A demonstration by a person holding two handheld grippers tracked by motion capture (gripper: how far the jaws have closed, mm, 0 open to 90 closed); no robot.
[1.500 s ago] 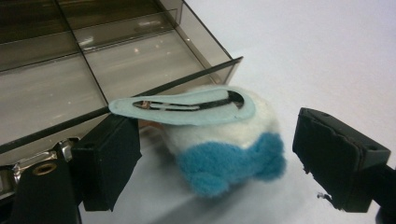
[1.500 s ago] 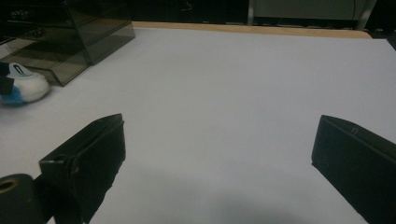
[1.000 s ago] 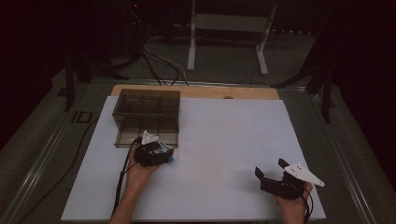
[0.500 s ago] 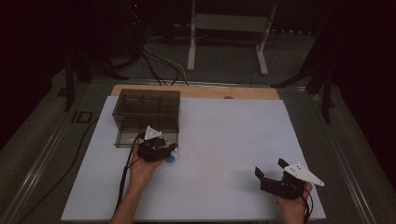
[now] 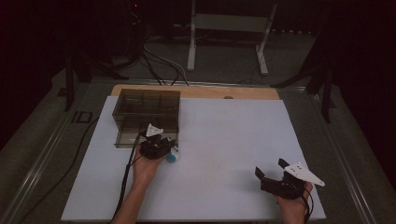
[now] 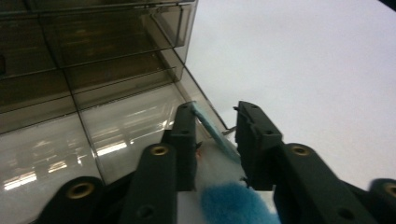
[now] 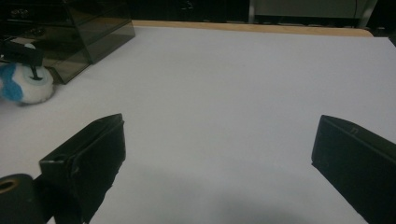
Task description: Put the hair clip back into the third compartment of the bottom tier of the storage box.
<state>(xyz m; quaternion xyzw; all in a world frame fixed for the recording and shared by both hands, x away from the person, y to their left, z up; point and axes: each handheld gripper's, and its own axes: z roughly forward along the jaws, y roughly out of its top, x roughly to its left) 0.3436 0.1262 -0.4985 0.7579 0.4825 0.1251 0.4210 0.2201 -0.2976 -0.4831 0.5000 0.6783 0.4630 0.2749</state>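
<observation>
A small white and blue plush toy (image 5: pixel 172 157) sits at the front right corner of a smoky clear plastic drawer box (image 5: pixel 147 105). My left gripper (image 5: pixel 159 142) is over it, pointing at the box. In the left gripper view the toy (image 6: pixel 219 163) fills the narrow gap between the jaws of that gripper (image 6: pixel 217 121), with the box (image 6: pixel 93 70) close ahead. The right gripper view has the toy (image 7: pixel 28 84) low on the white sheet beside the box (image 7: pixel 79 28). My right gripper (image 5: pixel 271 168) rests near the front right, its jaws (image 7: pixel 219 126) wide apart and holding nothing.
A white sheet (image 5: pixel 233 135) covers the table, with a wooden board edge (image 5: pixel 196 91) along the far side. A black cable (image 5: pixel 126 177) trails back from the left gripper. Stand legs and cables lie on the floor beyond.
The left gripper has edged slightly toward the box, and the toy's blue part now shows more at its right side. The right gripper has stayed put.
</observation>
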